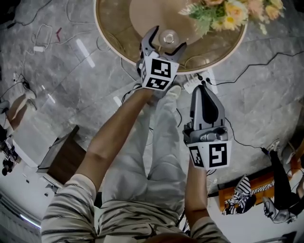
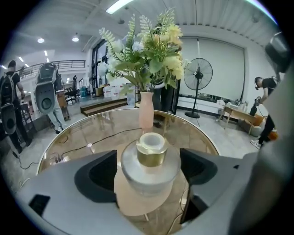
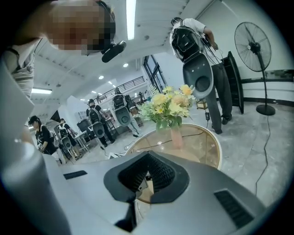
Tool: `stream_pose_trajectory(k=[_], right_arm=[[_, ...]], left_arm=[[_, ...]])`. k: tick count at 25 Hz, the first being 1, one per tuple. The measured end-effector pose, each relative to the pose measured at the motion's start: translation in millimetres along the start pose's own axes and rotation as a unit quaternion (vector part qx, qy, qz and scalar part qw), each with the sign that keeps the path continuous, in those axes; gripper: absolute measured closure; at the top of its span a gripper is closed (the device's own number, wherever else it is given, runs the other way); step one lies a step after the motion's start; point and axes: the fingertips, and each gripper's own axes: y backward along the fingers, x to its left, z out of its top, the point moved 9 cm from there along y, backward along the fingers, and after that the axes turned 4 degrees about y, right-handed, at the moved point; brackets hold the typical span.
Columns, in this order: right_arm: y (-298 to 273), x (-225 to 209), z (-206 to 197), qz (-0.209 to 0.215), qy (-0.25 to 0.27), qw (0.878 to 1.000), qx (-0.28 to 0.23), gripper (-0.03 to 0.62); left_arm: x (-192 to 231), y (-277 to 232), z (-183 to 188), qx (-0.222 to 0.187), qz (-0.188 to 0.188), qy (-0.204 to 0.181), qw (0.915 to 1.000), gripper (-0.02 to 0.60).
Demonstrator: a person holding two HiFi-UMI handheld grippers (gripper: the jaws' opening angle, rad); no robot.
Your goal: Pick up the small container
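The small container [image 1: 168, 37], a clear squat jar with a gold neck [image 2: 149, 160], stands on the round glass table [image 1: 109, 33] near its front edge. My left gripper [image 1: 167, 40] is open, one jaw on each side of the jar, with a gap showing on both sides in the left gripper view [image 2: 148, 170]. My right gripper [image 1: 202, 89] hangs lower, off the table and above the floor. Its ribbed pads [image 3: 158, 172] meet with nothing between them, so it is shut.
A pink vase [image 2: 146, 110] of yellow and white flowers [image 1: 228, 12] stands farther back on the table. Cables and a power strip [image 1: 197, 80] lie on the grey floor below. A standing fan [image 2: 198, 75] and several people are in the background.
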Motion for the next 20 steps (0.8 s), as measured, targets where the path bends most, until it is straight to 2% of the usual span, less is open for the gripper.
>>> stream_pose_trajectory(k=[8,17,20], right_arm=[[-2,-7,-6,-0.001,-0.002,1.000,0.003,0.592],[-1,-15,-11,-0.009,-0.005,1.000,0.008,0.592],[2,-15,-10,-0.011,-0.005,1.000,0.008,0.592]], left_arm=[[-1,-21,-14,0.010,-0.004,-0.016,0.9998,0.172],[-2,-29,-14,0.001,0.008,-0.033,0.9994,0.256],[-1,-29,-13,0.003,0.005,-0.027,0.9996,0.252]])
